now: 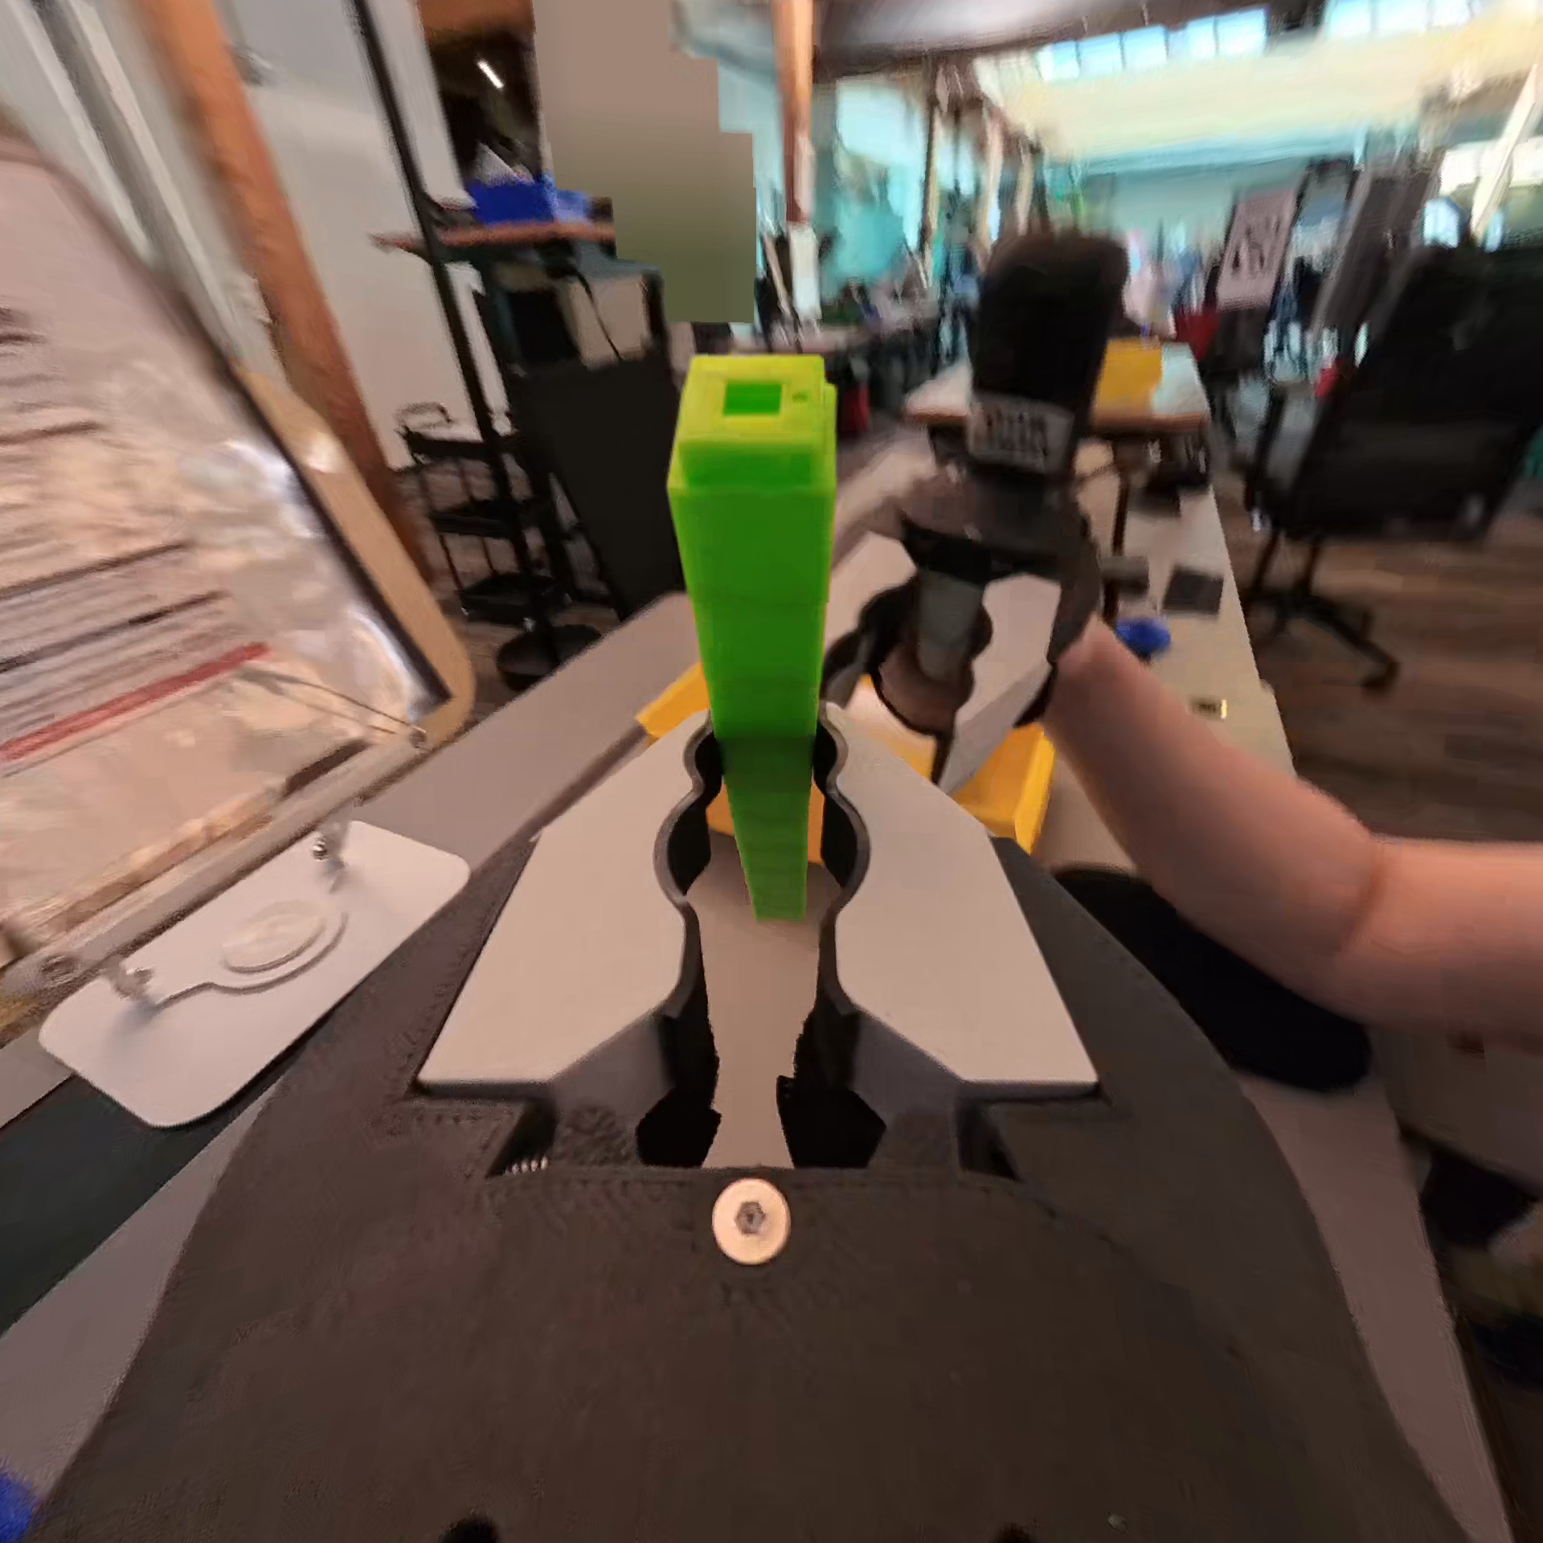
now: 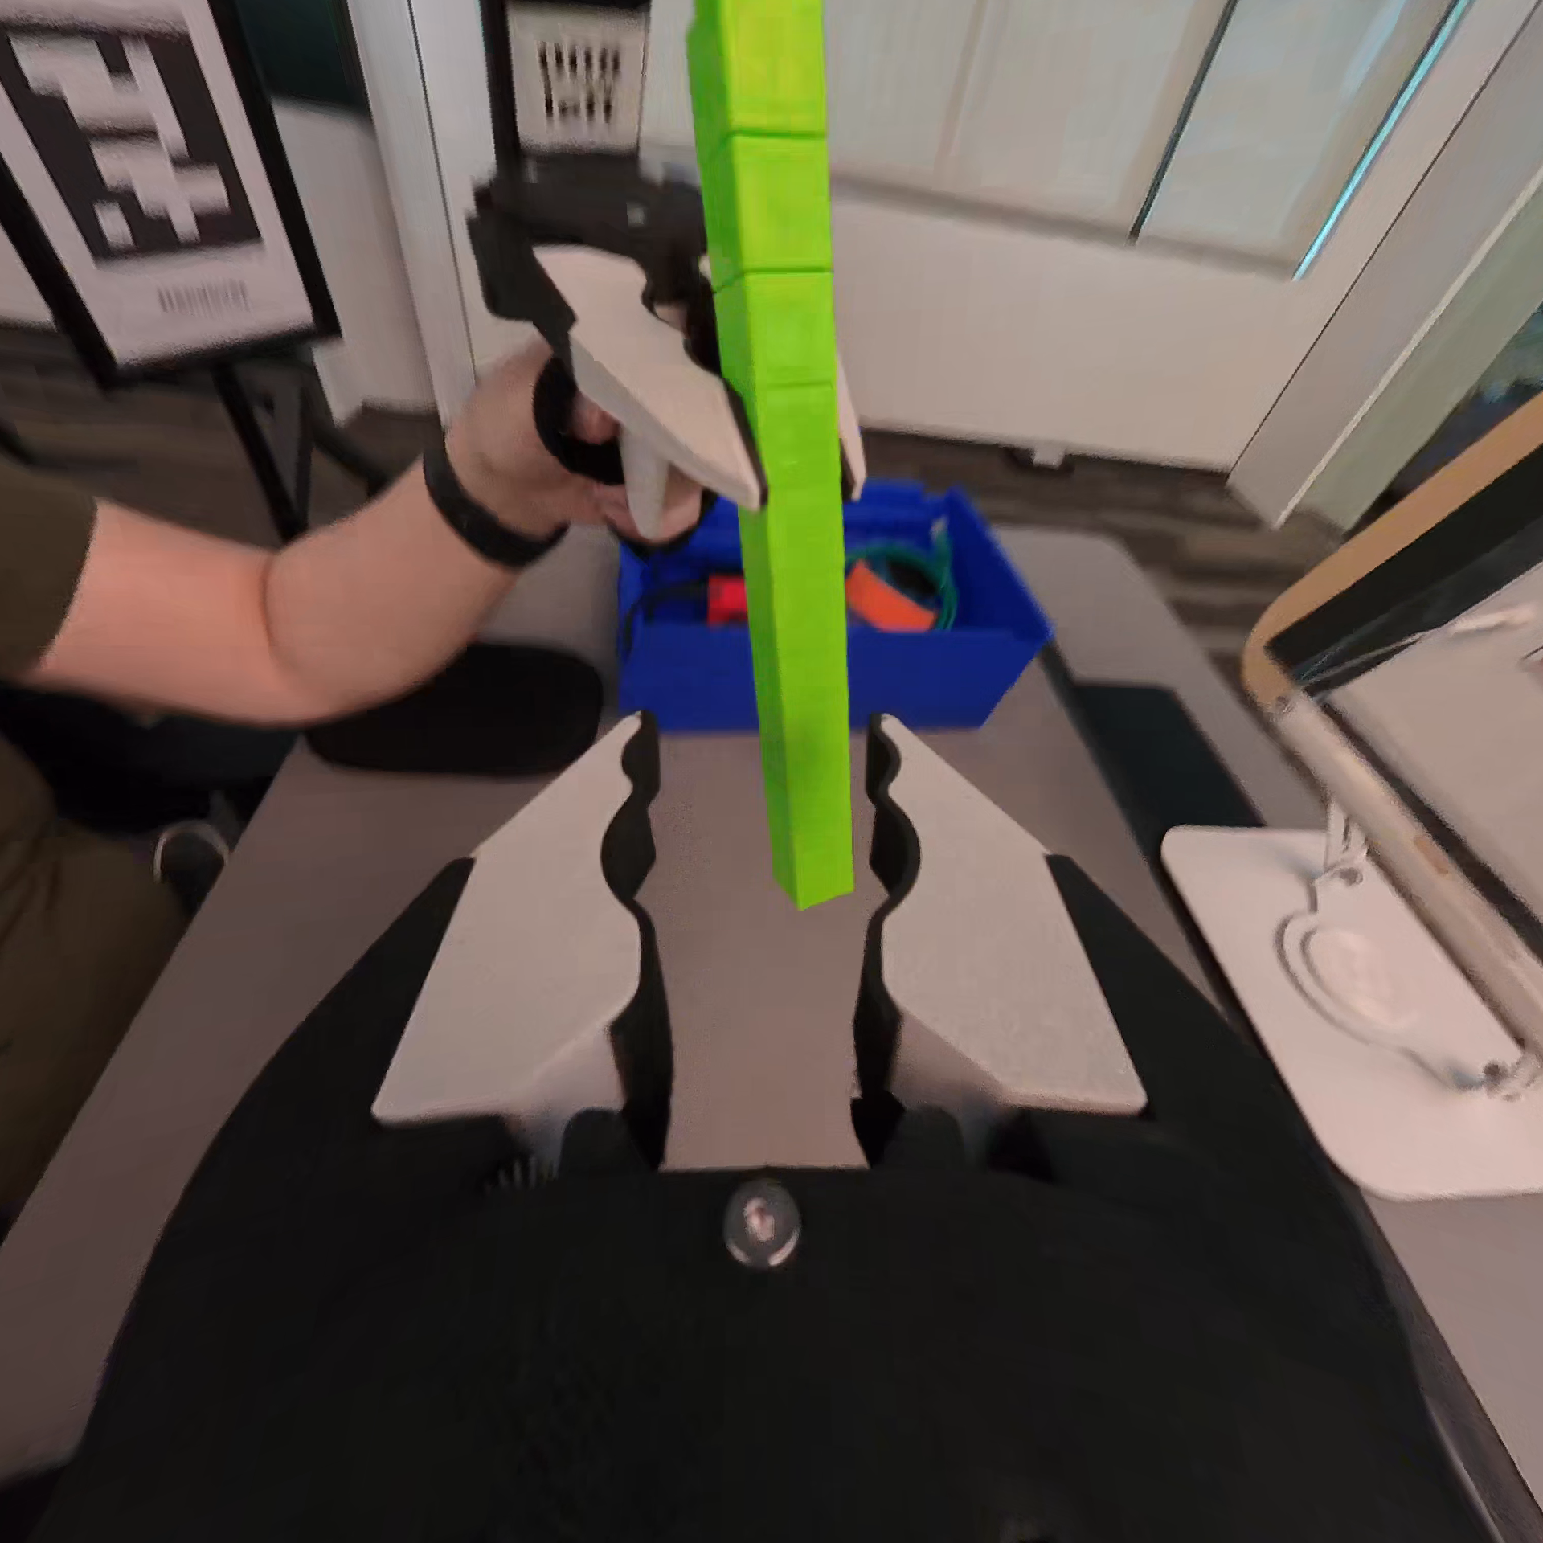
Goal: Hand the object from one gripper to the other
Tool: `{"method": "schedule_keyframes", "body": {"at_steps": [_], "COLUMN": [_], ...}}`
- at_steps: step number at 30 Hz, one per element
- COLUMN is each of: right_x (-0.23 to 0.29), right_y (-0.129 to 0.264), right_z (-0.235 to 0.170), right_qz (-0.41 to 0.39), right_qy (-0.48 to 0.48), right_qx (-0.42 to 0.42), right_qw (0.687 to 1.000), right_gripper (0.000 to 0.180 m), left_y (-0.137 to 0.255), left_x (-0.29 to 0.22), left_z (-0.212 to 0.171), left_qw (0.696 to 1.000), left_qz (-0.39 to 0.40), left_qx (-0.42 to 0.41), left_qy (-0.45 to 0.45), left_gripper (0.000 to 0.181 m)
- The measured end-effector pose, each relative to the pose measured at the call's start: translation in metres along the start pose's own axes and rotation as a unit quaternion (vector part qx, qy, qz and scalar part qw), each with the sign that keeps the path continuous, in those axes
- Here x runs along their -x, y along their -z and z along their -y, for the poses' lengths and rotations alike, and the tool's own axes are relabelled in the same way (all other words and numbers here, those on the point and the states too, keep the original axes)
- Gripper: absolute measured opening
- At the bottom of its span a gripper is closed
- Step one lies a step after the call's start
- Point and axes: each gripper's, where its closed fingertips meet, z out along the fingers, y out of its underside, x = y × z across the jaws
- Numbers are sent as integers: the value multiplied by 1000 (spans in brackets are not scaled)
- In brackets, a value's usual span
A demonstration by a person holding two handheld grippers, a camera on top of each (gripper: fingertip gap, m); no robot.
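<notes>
Left wrist view: left gripper (image 1: 764,756), fingers pinching the tall bright-green segmented plastic bar (image 1: 756,601) upright above grey counter (image 1: 534,751); right wrist view: right gripper (image 2: 758,735), fingers spread w/ bar's lower end hanging between, untouched.

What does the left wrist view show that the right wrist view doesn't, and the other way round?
Only the left wrist view shows the yellow bin and the bar's hollow top end. Only the right wrist view shows the blue bin and the open right gripper around the bar's lower end. Both show the green bar clamped in the left gripper.
</notes>
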Motion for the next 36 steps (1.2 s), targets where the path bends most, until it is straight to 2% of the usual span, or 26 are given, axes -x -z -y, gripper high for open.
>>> {"method": "schedule_keyframes", "body": {"at_steps": [3, 6, 8, 11, 15, 20, 26, 28, 32, 36], "right_x": [-13, -17, -16, 4, 6, 9, 6, 2, -11, -23], "right_y": [12, 25, 19, -7, -20, -17, -20, -17, -10, -14], "right_z": [37, 64, 67, 58, 68, 82, 82, 83, 80, 67], "right_qz": [-27, -27, -10, 59, 16, 58, 74, 93, 161, 199], "right_qy": [-3, -22, -48, -65, -49, -139, -181, -218, -316, -386], "right_qx": [-128, -247, -270, -233, -254, -285, -302, -327, -383, -392], "right_qw": [991, 968, 962, 969, 966, 947, 933, 915, 853, 811], "right_gripper": [50, 37, 33, 24, 25, 23, 13, 6, 4, 0], "left_y": [44, 86, 105, 114, 110, 104, 98, 95, 85, 78], "left_x": [33, 56, 61, 59, 52, 45, 41, 41, 43, 48], "left_z": [34, 56, 65, 72, 75, 77, 78, 77, 72, 66], "left_qw": [991, 968, 953, 934, 928, 931, 931, 929, 935, 942], "left_qz": [34, 39, 19, -30, -60, -65, -64, -62, -45, -13], "left_qx": [-106, -198, -242, -276, -281, -279, -279, -280, -263, -245], "left_qy": [80, 149, 181, 223, 235, 226, 226, 234, 234, 228], "left_gripper": [19, 19, 19, 19, 19, 19, 19, 20, 19, 22]}}
